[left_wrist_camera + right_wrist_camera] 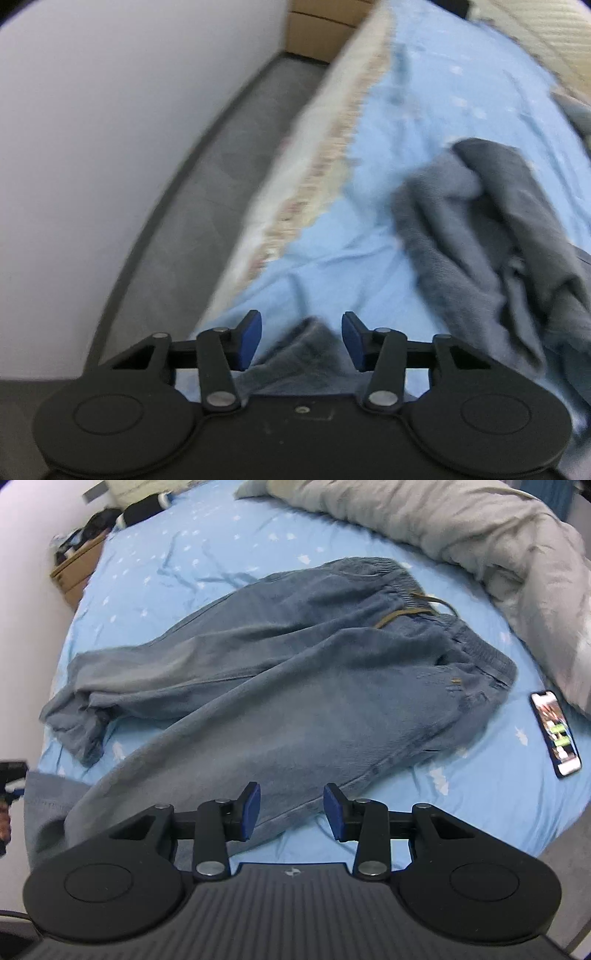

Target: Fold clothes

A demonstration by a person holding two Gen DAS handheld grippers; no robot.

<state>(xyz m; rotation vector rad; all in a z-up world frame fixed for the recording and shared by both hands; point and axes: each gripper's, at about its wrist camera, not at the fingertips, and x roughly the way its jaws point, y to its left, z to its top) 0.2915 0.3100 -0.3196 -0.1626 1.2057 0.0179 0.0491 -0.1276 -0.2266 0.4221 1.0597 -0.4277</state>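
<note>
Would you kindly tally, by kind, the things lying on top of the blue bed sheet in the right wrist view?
Trousers: 1
Phone: 1
Grey duvet: 1
Total: 3

A bed under a light blue sheet with small white marks fills the view; a grey duvet is bunched along the sheet's far right edge; a phone, its screen lit, lies face up on the sheet just below the duvet; a cardboard box stands off the sheet's far left corner; a white wall and grey floor run along the sheet's left side.
</note>
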